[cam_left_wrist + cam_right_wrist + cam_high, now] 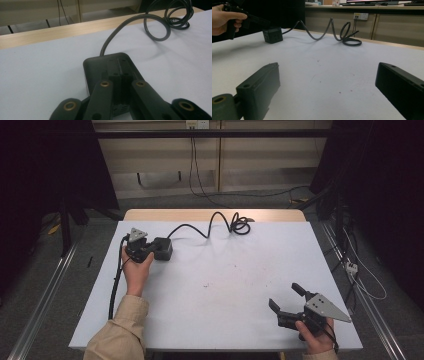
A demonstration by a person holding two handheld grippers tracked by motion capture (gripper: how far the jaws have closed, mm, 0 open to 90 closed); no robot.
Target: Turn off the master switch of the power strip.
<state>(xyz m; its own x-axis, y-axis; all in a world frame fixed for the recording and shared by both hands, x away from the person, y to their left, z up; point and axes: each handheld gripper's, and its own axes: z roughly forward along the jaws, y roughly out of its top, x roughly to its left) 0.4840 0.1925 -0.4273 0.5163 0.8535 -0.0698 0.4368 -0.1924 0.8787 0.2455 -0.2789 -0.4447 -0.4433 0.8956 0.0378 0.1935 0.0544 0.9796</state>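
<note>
Power block (162,248) on the surface (225,285) sits directly under left tool (122,82), jaws closed, apparently touching it; right tool (285,296) gapes wide, well apart.

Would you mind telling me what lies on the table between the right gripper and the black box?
Nothing: the high view shows bare white table between the right gripper and the black box.

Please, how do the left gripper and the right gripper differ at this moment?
The left gripper has its jaws shut together, while the right gripper holds its jaws wide apart. The left gripper's jaw tips lie over the black power block; the right gripper has nothing between its jaws. In the high view, the left gripper sits at the table's far left and the right gripper at its near right. Both are black and hand-held.
</note>
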